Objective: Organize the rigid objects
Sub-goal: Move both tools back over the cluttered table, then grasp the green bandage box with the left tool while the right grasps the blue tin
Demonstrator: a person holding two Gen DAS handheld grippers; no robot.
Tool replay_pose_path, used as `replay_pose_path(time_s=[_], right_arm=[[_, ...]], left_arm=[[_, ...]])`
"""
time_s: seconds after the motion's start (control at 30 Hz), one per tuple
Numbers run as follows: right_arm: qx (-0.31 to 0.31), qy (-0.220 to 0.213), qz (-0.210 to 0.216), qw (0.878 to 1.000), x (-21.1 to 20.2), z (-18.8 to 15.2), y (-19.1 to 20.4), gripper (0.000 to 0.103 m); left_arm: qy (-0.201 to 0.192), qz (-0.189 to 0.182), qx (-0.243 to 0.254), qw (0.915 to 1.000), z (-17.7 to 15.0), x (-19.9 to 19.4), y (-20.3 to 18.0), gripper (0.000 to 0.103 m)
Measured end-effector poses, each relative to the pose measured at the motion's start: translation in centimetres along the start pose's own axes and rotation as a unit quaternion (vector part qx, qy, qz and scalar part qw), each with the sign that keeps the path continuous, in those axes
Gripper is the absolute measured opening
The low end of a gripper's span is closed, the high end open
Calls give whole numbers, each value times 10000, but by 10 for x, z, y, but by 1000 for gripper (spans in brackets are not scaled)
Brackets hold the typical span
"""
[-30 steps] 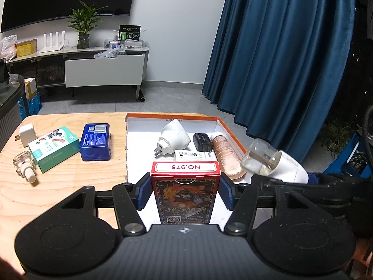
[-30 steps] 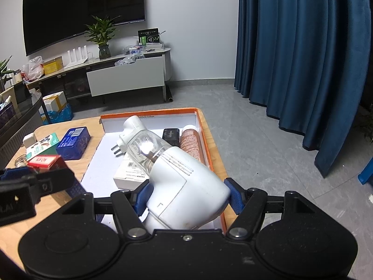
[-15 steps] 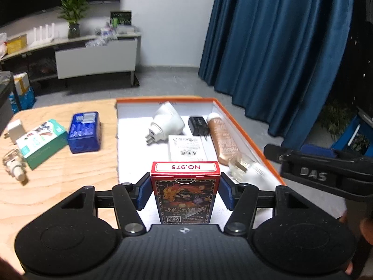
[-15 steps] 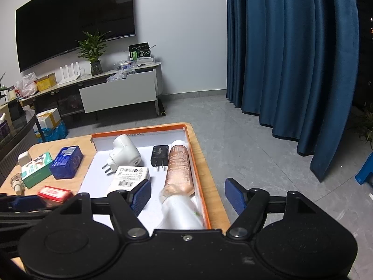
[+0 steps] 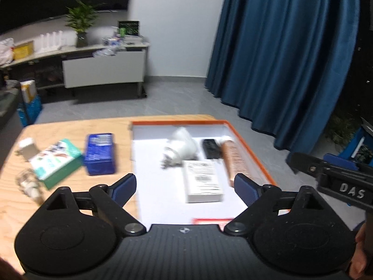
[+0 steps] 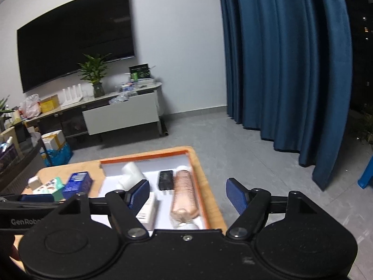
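Left gripper (image 5: 185, 184) over the near part of the tray (image 5: 253, 150), jaws opening wide, nothing clamped between the pads. Red card box (image 5: 213, 221) lies flat in the tray just below it, only its top edge showing past the gripper body. Right gripper (image 6: 187, 192) above the tray's right side, jaws opening too, nothing between them.

In the tray: white plug (image 5: 181, 148) at the back, black adapter (image 5: 211, 148) beside it, pink bottle (image 5: 234, 157) along the right wall, white carton (image 5: 202, 184) in the middle. In the right wrist view a white object shows at the tray's near right corner, mostly hidden, can't tell what.

Outside on the wooden table (image 5: 70, 126): blue box (image 5: 100, 154) just left of the tray, green box (image 5: 56, 163) beside that, a small white plug and a clear item further left, blurred.
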State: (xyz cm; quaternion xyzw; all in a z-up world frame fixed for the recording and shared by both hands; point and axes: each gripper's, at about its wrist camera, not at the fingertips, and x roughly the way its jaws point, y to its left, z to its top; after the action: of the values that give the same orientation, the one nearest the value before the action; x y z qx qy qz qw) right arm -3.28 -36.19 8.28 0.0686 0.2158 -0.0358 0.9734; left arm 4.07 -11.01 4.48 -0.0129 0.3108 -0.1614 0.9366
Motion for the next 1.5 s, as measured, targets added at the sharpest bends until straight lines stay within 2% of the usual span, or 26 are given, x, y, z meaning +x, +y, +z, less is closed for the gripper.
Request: replay_pose_path(time_s=[0.23, 0.47, 0.67, 0.87, 1.03, 1.13, 1.27, 1.37, 1.5], right_arm=[[-295, 17, 325, 9990, -5, 5, 33, 87], [-635, 162, 678, 9955, 1, 6, 72, 89], [-806, 473, 1056, 9900, 16, 0, 108, 89], [-1074, 624, 1256, 9843, 25, -9, 135, 89], [-1186, 738, 1355, 9809, 35, -13, 143, 89], [-1231, 784, 1385, 9796, 42, -13, 145, 89], [-1232, 866, 1408, 9785, 52, -13, 148, 89], [-1166, 931, 1451, 9781, 60, -10, 149, 89], [-1271, 977, 1436, 9766, 69, -5, 153, 89]], left_arm=[[-87, 576, -494, 9971, -1, -22, 53, 95], [-104, 1013, -712, 9923, -10, -38, 92, 96], [-115, 1273, -999, 9868, -18, -47, 125, 96], [-95, 1475, -1132, 9825, -26, -45, 153, 99], [-39, 1426, -1111, 9835, -33, -35, 176, 99], [24, 1555, -1012, 9826, -34, -24, 189, 99], [-34, 1316, -966, 9866, -27, -10, 202, 99], [-26, 1073, -390, 9935, -13, 9, 198, 100], [103, 658, 483, 9966, 3, 42, 195, 103]])
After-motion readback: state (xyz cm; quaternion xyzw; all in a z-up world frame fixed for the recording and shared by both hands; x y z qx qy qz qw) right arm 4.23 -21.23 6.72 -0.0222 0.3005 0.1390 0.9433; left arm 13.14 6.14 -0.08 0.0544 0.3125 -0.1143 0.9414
